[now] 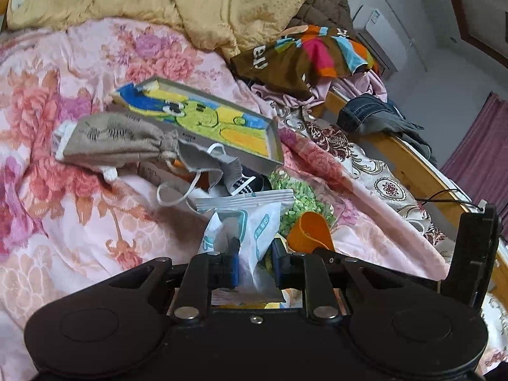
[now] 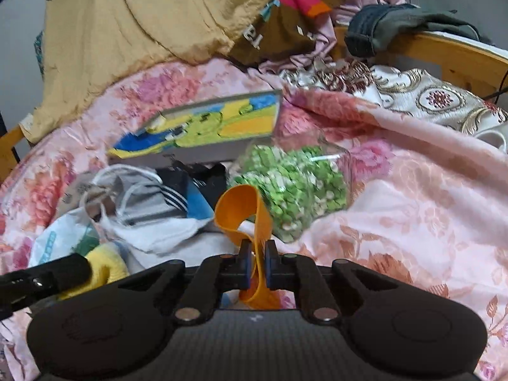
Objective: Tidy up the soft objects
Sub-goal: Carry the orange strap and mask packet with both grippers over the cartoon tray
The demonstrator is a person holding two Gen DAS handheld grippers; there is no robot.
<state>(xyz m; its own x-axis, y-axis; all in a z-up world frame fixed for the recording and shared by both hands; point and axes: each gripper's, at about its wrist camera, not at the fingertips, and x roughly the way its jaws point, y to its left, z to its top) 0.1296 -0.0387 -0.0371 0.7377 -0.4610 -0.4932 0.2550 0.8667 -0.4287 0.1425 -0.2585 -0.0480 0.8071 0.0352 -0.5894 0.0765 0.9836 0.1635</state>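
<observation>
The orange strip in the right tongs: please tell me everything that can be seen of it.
The orange strip is a flat, smooth band of plain orange, thin and flexible, perhaps rubber or soft plastic. Its upper end curls over into an open loop; the lower end hangs below the fingers. The right tongs are shut on its middle, holding it roughly upright above the pink flowered blanket, in front of a clear bag of green pieces.

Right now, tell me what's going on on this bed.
A person is sorting clutter on a floral quilt with two handheld grippers. The left gripper is shut on a white packet. The right gripper is shut on an orange strip. A drawstring pouch, a picture box and a bag of green bits lie among the pile.
</observation>
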